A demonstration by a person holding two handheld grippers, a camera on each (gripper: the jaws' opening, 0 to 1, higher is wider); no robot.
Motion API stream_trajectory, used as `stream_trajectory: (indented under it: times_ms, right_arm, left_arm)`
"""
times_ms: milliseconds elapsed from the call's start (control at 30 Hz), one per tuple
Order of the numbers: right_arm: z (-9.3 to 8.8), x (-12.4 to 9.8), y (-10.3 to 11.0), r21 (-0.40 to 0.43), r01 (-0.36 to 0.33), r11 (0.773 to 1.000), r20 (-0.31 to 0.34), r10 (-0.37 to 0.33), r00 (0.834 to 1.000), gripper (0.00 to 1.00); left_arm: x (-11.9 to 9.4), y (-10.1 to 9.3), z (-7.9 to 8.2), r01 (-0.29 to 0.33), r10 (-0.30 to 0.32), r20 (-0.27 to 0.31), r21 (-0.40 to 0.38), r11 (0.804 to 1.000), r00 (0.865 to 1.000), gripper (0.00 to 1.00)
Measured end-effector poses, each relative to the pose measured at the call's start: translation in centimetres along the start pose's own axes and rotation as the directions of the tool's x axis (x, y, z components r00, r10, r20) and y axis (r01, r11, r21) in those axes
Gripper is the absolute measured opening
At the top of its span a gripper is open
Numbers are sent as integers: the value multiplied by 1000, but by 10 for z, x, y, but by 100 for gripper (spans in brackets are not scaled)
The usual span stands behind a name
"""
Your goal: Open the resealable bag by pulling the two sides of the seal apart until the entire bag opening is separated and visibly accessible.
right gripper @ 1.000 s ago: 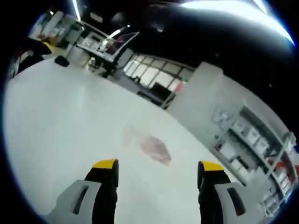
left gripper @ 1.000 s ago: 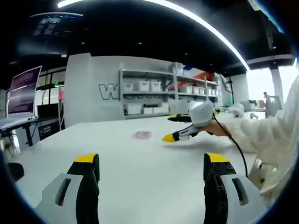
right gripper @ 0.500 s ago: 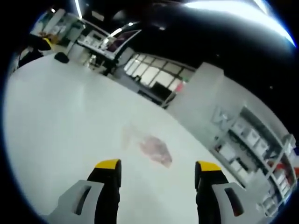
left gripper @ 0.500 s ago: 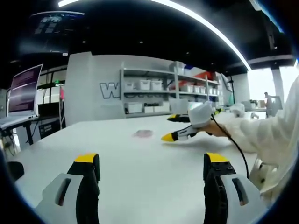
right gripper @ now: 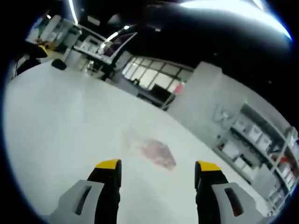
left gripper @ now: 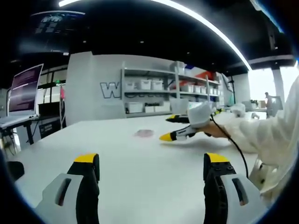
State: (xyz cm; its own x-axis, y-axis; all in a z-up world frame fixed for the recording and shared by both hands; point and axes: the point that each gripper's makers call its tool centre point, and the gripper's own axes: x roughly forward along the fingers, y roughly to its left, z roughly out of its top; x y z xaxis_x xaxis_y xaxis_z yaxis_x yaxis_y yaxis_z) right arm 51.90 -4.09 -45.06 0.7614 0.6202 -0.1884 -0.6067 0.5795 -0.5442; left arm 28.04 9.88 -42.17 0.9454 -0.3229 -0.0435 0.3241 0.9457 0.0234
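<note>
A clear resealable bag (right gripper: 150,150) with pinkish contents lies flat on the white table (right gripper: 56,121), just beyond my right gripper (right gripper: 158,166), whose yellow-tipped jaws stand open and hold nothing. In the left gripper view the same bag (left gripper: 144,133) is a small pink patch far across the table. My left gripper (left gripper: 152,160) is open and low over the near table, far from the bag. The right gripper (left gripper: 174,127) shows there too, held by a hand (left gripper: 217,129) in a white sleeve, its jaws pointing at the bag from the right.
Grey shelving with white bins (left gripper: 154,95) stands behind the table. A monitor (left gripper: 22,91) on a desk is at the left. A black cable (left gripper: 238,149) runs down from the right gripper. A dark object (right gripper: 58,65) rests at the table's far corner.
The right gripper has crept a little closer to the bag, seen moving left in the left gripper view. The left gripper stays put. The bag lies unmoved.
</note>
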Motion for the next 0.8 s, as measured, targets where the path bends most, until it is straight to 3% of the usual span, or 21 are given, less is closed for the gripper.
stream_trajectory:
  times_ms: [133,367,800]
  right_arm:
    - [-4,7,1,-2,2,1000,-13,-2,1000,60]
    - [-3,12,7,76,-11,997,-8,11,1000,56]
    - [2,20,12,129,-10,992,7,10,1000,56]
  left_arm:
    - [0,-1,1,3,-3,2,0,1000,1000,91]
    - [-2,1,1,-4,4,1,-1,1000,1000,91]
    - [-4,2,0,-9,9,0,-3,1000,1000,91]
